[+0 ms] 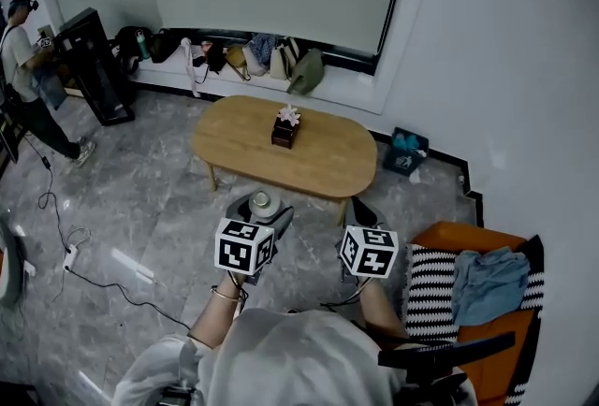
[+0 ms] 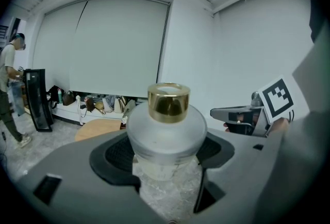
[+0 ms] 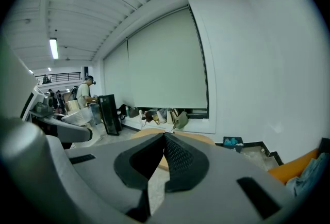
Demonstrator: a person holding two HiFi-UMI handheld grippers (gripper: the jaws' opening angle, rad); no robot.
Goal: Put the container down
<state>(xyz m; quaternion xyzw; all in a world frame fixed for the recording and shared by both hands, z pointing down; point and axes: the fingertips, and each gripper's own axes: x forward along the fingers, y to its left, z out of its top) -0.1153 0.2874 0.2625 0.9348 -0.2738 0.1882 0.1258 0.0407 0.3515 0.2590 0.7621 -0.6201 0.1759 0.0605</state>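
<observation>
1. Container (image 1: 263,204): a frosted white jar with a gold cap. It is upright and held in the air just on the near side of the oval wooden table (image 1: 323,166), not resting on it.
2. The left gripper (image 1: 261,210) has its jaws spread wide around the jar's body. The dark pads (image 2: 119,155) press on both of its sides, and the gold cap stands clear above them.
3. The right gripper (image 3: 164,152) has its jaws closed together, pad against pad, with nothing between them. It is level with the left one, at the table's near right end.
4. A small dark box (image 1: 284,131) with a white top sits at the table's middle.
5. Beyond the table, bags (image 1: 281,60) line the ledge under the blind.
6. A blue bin (image 1: 405,152) stands on the floor off the table's right end.
7. A person (image 1: 26,67) stands well to the table's left, beside a black cabinet (image 1: 96,65).
</observation>
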